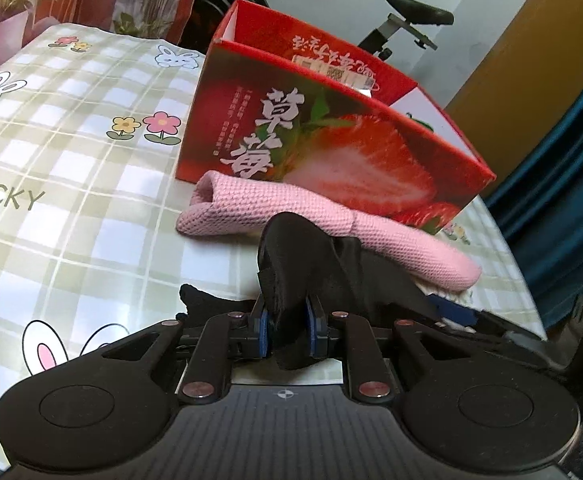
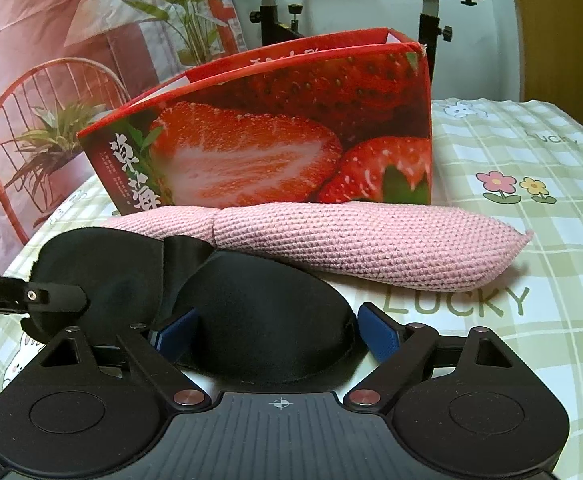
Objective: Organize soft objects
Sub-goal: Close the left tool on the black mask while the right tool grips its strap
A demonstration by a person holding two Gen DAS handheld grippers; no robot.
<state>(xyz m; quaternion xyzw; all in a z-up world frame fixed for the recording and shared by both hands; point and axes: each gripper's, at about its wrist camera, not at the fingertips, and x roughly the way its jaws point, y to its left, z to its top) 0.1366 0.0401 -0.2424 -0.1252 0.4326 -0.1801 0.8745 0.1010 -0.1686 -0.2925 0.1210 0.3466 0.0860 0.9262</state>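
Here, your checked tablecloth (image 2: 511, 248) with its rabbits and flowers covers the table, and the red strawberry box (image 2: 291, 132) stands open-topped on it at the far side. Just in front of the box, touching its near wall, lies the pink knitted pouch (image 2: 371, 240), stretched left to right.

Nearer to you is the black eye mask (image 2: 259, 320), a padded thing with two rounded cups. Your left gripper (image 1: 287, 332) has its blue-padded fingers (image 1: 265, 334) closed tight on one end of it, so the black fabric bunches up between them and stands above the table. Your right gripper (image 2: 275, 332) is spread wide, one blue finger on each side of the mask's right cup, which fills the gap between them; whether the pads touch it you cannot tell from here. The mask's far edge lies just beside the pouch.
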